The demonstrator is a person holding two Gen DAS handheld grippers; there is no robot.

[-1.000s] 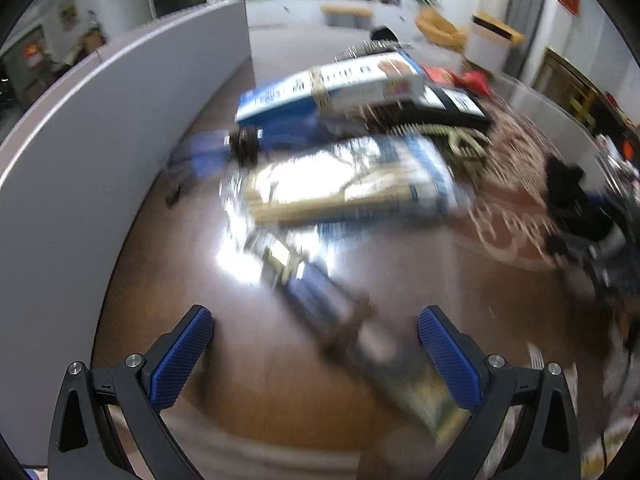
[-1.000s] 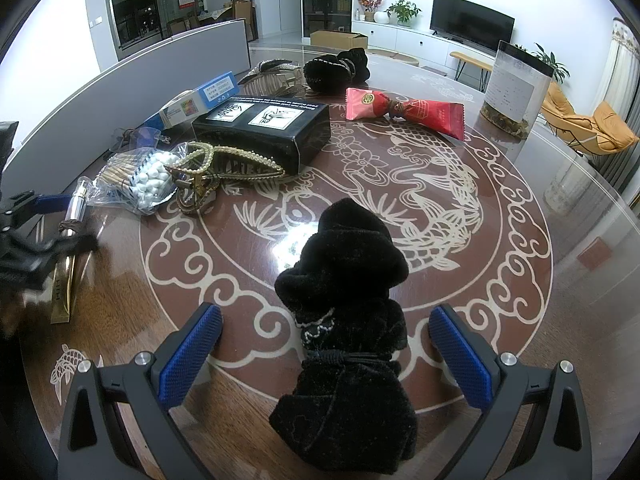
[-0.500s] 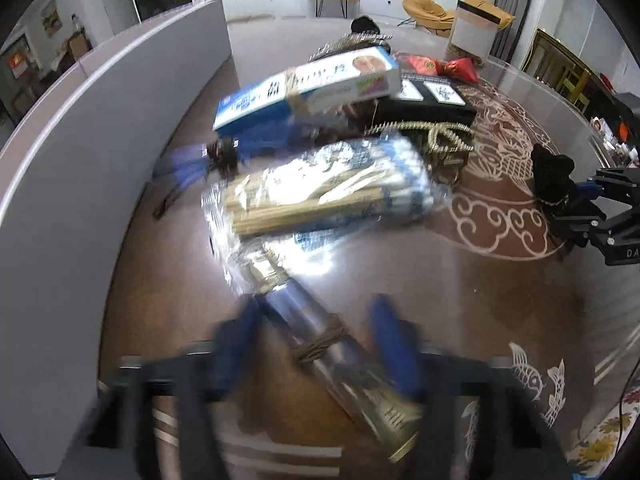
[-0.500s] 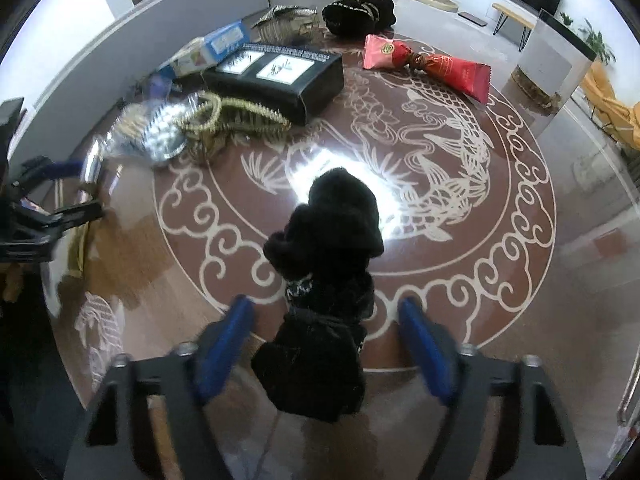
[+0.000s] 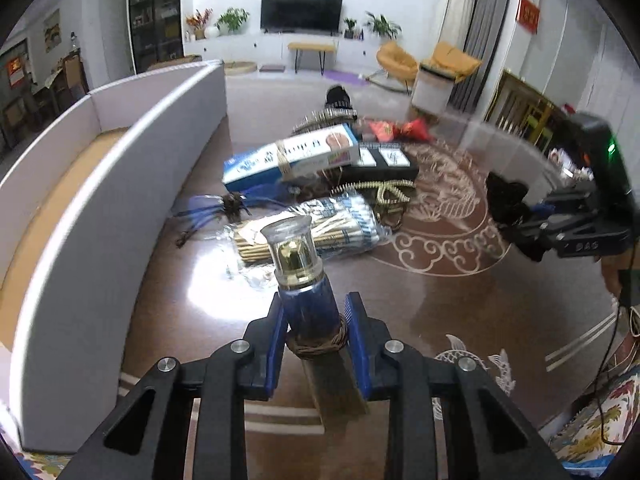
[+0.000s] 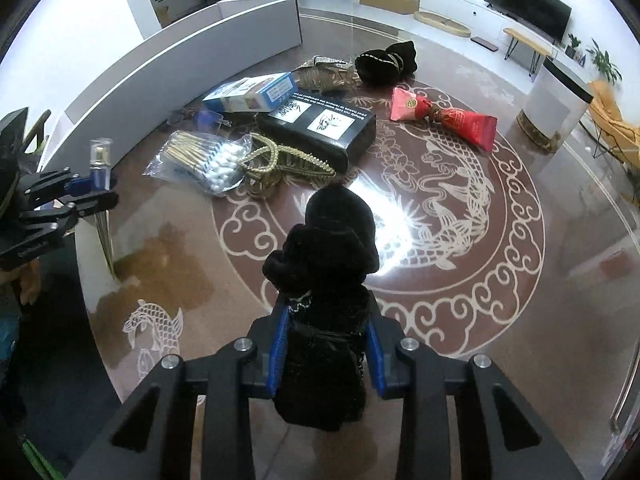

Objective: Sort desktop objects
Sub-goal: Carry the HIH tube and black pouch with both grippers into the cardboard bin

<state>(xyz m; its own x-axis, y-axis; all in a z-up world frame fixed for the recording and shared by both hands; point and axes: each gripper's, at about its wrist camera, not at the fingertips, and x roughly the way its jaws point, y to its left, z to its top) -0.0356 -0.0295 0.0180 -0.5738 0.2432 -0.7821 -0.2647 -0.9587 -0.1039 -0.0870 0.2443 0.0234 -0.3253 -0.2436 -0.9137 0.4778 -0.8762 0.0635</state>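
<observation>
A slim blue bottle [image 5: 294, 248] with a clear cap and gold collar stands upright between the blue pads of my left gripper [image 5: 314, 307]; the jaws are closing and the pads press its blue body, lifted off the brown table [image 5: 400, 280]. My right gripper [image 6: 326, 320] is closing too, its pads squeezing a black velvet pouch [image 6: 332, 236] raised over the patterned table [image 6: 500, 288]. The right wrist view shows the left gripper [image 6: 86, 192] and bottle [image 6: 99, 164] at far left. In the left wrist view, the right gripper [image 5: 536, 224] holds the pouch [image 5: 506, 200] at right.
On the table lie a bag of cotton swabs [image 6: 200, 160], a gold bead chain [image 6: 280, 164], a black box [image 6: 320, 128], a blue-and-white box [image 6: 256, 90], a red packet [image 6: 444, 116] and another black pouch [image 6: 386, 64]. A grey curved wall [image 5: 100, 168] runs along the left.
Both grippers went from wide open to closed, the left on the bottle and the right on the black pouch. Both have risen; the bottle, which lay flat, now stands upright.
</observation>
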